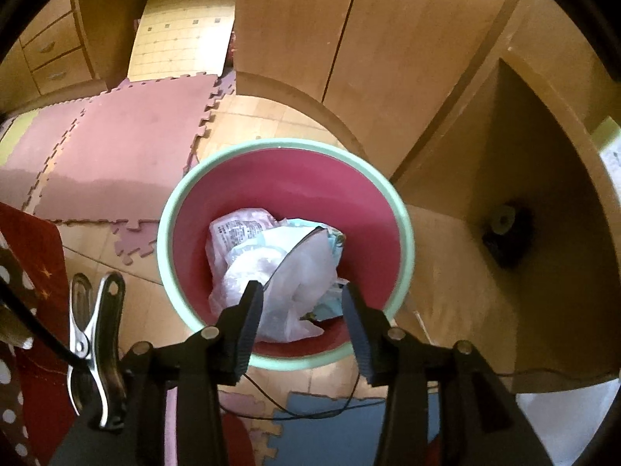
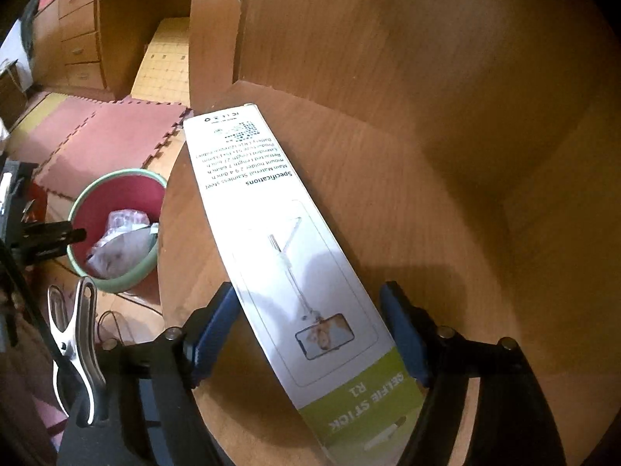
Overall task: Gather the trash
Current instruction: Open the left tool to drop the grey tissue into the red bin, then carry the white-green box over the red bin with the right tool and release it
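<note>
Warm wood fills most of both views: cabinet doors, a curved desk top [image 2: 388, 194] and, lower down, a pale floor partly covered by pink puzzle mats [image 1: 116, 147]. On that floor stands the bin [image 1: 403, 233], pink inside with a mint-green rim, already holding crumpled plastic wrappers [image 1: 271, 264]. The left gripper [image 1: 299, 310] hovers directly above it, its jaws partly apart with nothing between them; the wrappers seen through the gap lie down in the bin, not in the grip. Up on the desk top lies the piece of trash now in hand, a long selfie-stick box [image 2: 279, 233], white with a green band at the near end, a drawing of the stick with a phone on its face and a block of small specification print at the far end, which juts past the desk edge toward the bin. The right gripper [image 2: 314, 334] straddles the near part of this box, blue pads standing wide on either side; the left pad looks close to the box edge, though the lens curve makes it hard to say whether it touches. I judge the box to be light, stiff cardboard with a smooth printed skin, likely hollow or nearly so, so it should crush if squeezed hard and may slip. Taking it across its narrow width, nearer the middle than the green end, would likely keep the long far end from swinging down.
</note>
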Available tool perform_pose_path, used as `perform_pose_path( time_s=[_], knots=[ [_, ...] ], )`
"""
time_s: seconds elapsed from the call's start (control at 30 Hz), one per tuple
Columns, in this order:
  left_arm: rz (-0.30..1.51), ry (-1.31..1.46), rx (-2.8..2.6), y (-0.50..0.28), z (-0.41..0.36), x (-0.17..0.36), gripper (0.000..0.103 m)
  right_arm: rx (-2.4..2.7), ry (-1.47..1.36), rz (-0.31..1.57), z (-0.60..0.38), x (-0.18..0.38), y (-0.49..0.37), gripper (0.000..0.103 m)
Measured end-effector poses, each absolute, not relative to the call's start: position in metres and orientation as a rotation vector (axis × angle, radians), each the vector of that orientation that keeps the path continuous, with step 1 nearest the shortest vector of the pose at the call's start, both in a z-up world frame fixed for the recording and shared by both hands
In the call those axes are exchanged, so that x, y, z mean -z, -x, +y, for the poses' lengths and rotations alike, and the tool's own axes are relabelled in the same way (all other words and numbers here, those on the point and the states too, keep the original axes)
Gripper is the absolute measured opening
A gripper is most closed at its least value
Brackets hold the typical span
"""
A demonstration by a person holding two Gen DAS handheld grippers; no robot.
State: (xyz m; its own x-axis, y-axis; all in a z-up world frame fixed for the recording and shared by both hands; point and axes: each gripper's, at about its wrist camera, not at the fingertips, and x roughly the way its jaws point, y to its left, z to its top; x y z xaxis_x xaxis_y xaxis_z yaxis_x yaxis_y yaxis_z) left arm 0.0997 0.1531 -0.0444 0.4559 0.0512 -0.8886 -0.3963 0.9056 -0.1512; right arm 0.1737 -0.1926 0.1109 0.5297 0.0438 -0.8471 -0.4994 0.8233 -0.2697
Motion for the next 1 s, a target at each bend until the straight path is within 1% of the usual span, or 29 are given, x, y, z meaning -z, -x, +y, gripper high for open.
perform_pose_path(
  time_s=[0.13,0.27,0.43,0.6,0.77,1.0],
  knots=[
    [1.060,0.382,-0.270,-0.092,0.156,0.034,0.045,-0.354,0.483,0.953,-0.185,-0.121,-0.169,0.058],
    [1.042,0.386,-0.270,-0.083,0.162,0.024,0.048,-0.397,0.439,0.911,-0.160,-0.133,-0.162,0.053],
    [1.024,0.405,-0.295,-0.071,0.176,0.016,0.050,-0.493,0.406,0.851,-0.113,-0.147,-0.146,0.051],
    [1.030,0.418,-0.323,-0.063,0.192,0.017,0.050,-0.583,0.391,0.849,-0.058,-0.141,-0.137,0.049],
    [1.039,0.447,-0.343,-0.057,0.208,0.021,0.050,-0.629,0.407,0.889,-0.009,-0.112,-0.133,0.050],
    [1.044,0.474,-0.358,-0.052,0.220,0.026,0.050,-0.604,0.446,0.994,0.036,-0.048,-0.145,0.050]
  ],
)
